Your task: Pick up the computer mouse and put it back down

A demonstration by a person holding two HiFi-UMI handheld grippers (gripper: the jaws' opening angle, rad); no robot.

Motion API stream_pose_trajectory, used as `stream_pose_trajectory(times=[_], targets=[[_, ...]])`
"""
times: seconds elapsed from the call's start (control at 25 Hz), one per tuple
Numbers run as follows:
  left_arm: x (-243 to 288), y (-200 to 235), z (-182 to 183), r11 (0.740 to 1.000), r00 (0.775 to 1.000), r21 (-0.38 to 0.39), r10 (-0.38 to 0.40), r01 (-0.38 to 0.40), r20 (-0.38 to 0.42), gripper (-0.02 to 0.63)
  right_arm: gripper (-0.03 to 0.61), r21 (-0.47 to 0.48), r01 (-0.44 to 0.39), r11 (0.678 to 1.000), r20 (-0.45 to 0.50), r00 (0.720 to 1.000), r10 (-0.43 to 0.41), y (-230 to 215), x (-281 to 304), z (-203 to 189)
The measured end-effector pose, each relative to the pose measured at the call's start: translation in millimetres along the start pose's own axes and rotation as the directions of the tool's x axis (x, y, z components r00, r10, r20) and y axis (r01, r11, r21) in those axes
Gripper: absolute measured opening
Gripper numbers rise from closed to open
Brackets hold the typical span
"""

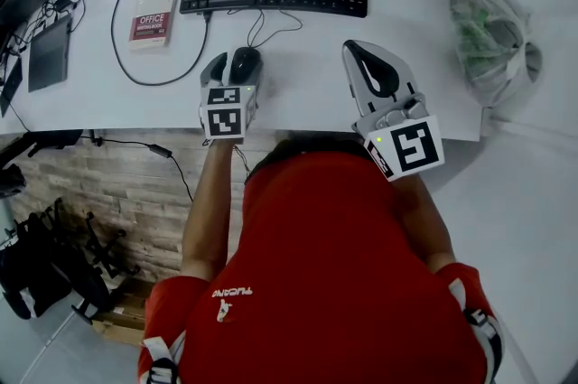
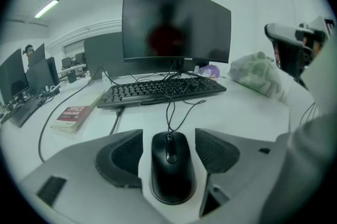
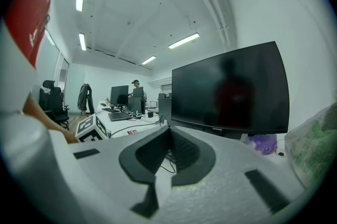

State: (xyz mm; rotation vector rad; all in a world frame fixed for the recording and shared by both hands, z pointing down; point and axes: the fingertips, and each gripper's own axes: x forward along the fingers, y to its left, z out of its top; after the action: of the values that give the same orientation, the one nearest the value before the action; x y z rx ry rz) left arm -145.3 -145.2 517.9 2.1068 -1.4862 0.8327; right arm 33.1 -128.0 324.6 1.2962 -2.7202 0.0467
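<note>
**Two jaws astride the mouse**

The glossy black corded computer mouse [image 2: 171, 165] rests on the white desk [image 2: 247, 107]. Its long axis runs between the left gripper's [image 2: 168, 139] spread jaws, not yet clamped. The right gripper [image 3: 168, 150], pinched together and empty, stands well apart.

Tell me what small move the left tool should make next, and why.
Probably close the left tool on the black corded computer mouse: the mouse lies on the white desk between its jaws, which stand apart with a gap at each side.
</note>
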Motion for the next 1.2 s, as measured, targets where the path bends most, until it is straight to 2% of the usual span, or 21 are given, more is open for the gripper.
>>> stream_pose_trajectory(times=[0.16,0.28,0.4,0.52,0.68,0.76,0.92,1.04,1.2], targets=[[-27.9,-0.8,33.3,1.000,0.993,-0.014,-0.003,0.005,0.116,0.285,0.005,0.001,-0.012,1.000,0.005,1.000,0.012,1.2,2.5,0.9],[-55.2,-7.4,68.6,0.999,0.970,-0.021,-0.019,0.025,0.243,0.285,0.005,-0.002,-0.019,1.000,0.014,1.000,0.019,1.9,3.9,4.5],[-84.4,-19.5,102.3,0.998,0.932,-0.006,-0.055,0.061,0.359,0.284,0.005,-0.003,-0.028,1.000,0.030,0.999,0.028,4.4,4.0,9.8],[-109.2,-26.9,126.2,0.998,0.891,0.008,-0.059,0.062,0.451,0.273,0.005,0.002,-0.039,0.999,0.045,0.998,0.039,8.1,3.1,13.3],[-139.5,-35.5,146.4,0.998,0.836,0.009,-0.058,0.064,0.546,0.216,0.005,0.016,-0.058,0.998,0.070,0.996,0.057,14.8,0.4,21.9],[-153.9,-40.1,153.9,0.998,0.814,0.008,-0.053,0.060,0.579,0.154,0.005,0.020,-0.068,0.998,0.085,0.994,0.066,18.4,-1.5,28.1],[-169.9,-46.4,159.7,0.999,0.797,0.005,-0.033,0.038,0.603,0.055,0.005,0.015,-0.080,0.997,0.108,0.991,0.078,24.7,-5.4,37.3],[-175.3,-48.6,159.6,0.999,0.784,0.003,-0.028,0.033,0.620,0.024,0.005,0.013,-0.087,0.996,0.115,0.990,0.085,29.0,-8.0,39.7],[-183.2,-56.6,161.8,0.998,0.756,0.015,-0.052,0.057,0.653,0.011,0.005,0.009,-0.096,0.995,0.122,0.988,0.094,34.7,-11.1,40.2]])
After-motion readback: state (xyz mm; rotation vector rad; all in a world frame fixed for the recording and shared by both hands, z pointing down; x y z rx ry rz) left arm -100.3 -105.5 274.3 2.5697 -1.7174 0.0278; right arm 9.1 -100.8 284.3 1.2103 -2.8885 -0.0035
